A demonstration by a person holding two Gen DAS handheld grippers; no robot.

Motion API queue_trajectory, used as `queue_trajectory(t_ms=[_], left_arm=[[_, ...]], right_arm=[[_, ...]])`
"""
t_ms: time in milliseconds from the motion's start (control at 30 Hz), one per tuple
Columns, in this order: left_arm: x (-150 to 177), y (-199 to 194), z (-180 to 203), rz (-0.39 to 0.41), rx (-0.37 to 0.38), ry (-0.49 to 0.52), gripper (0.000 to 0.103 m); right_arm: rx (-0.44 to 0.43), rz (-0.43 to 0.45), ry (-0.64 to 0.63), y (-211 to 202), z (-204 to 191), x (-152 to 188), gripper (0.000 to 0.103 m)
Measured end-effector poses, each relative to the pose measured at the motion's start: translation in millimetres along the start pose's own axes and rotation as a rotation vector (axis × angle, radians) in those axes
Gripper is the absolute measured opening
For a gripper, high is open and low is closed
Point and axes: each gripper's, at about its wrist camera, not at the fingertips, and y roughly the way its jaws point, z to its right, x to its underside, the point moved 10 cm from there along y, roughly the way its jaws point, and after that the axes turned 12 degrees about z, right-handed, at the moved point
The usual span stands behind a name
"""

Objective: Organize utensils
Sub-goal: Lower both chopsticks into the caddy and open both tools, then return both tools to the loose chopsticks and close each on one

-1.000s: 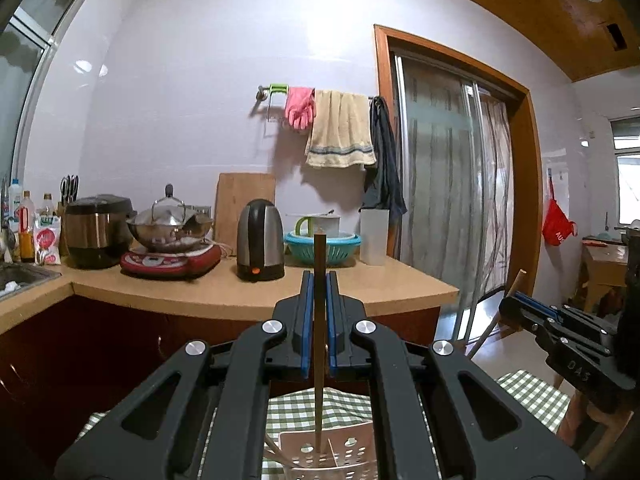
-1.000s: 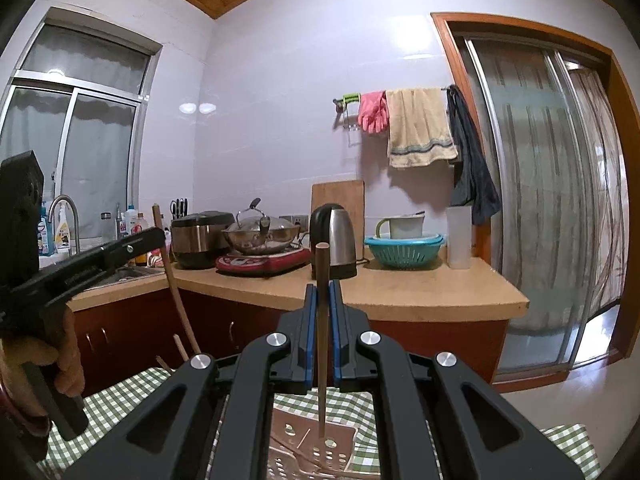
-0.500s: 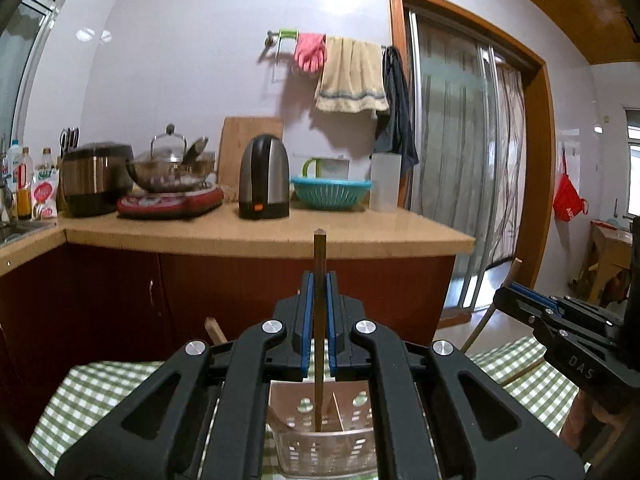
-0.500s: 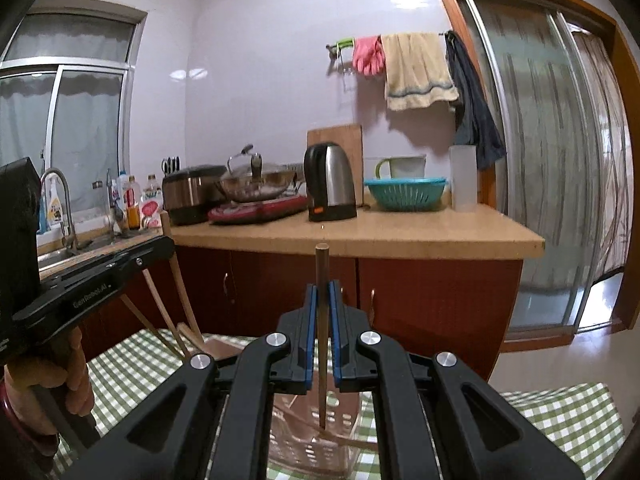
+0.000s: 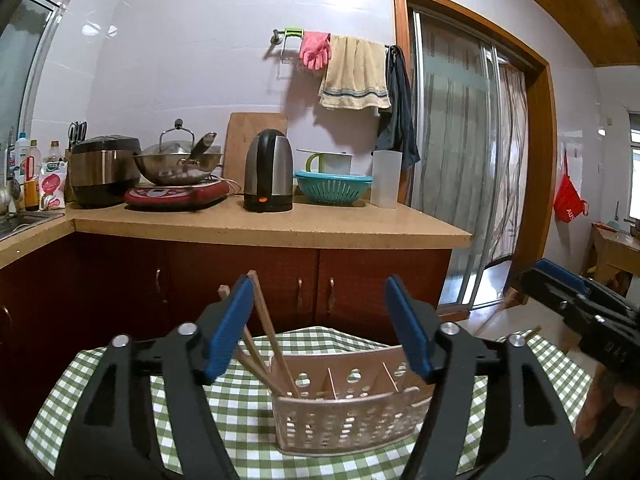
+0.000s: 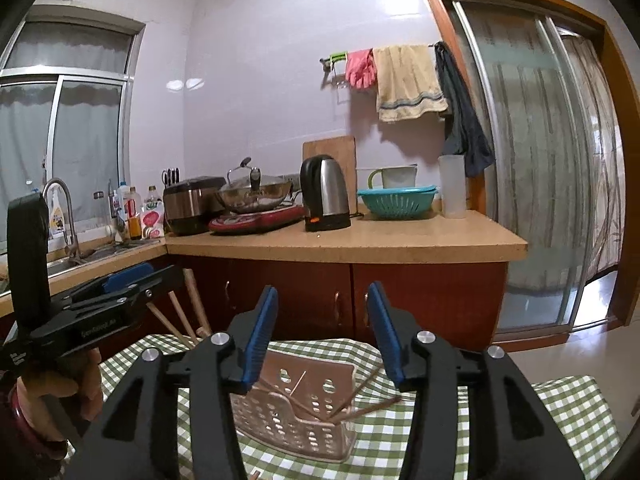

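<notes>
Left wrist view, near field: the left tool (image 5: 320, 326) has just been opening, and its jaws now stand well apart with nothing pressed between them. A chopstick (image 5: 272, 336) leans free beside the left pad, its lower end inside the leftmost compartment of the perforated utensil caddy (image 5: 348, 412). The caddy stands on the green-checked bench (image 5: 120, 392).

Right wrist view: the right tool (image 6: 322, 330) has likewise just been opening, jaws apart and empty. At 6 o'clock below it, thin chopsticks (image 6: 360, 400) slant out of the caddy's right end toward 3 o'clock.

Step in hand, as judged: release of one stick from each tool into the caddy. The next move probably calls for lifting both tools clear without knocking the leaning sticks, then seeking any remaining utensil.

Far field, 12 o'clock: kettle (image 5: 268, 170), wok (image 5: 176, 164) and teal colander (image 5: 334, 186) on the kitchen counter.

Writing: the left tool's body carries lettering too blurred to read; the right tool's shows "DAS", partly legible.
</notes>
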Motion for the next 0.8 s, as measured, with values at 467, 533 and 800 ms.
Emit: queue_trajectory(t_ms=[467,533,800], left_arm=[[44,-86,4,-0.056,-0.053,0.005,0.075],[61,-98,3,-0.085,-0.065,0.001,0.075],[135,-140,-4,-0.227,-0.116,0.008,0.075]], right_arm=[[0.107,-0.114,0.008,-99,45,70,0.048],[0.128,-0.148,0.022,-112,53,91,0.048],[0.157,-0.27,0.021,-154,60,167,0.046]])
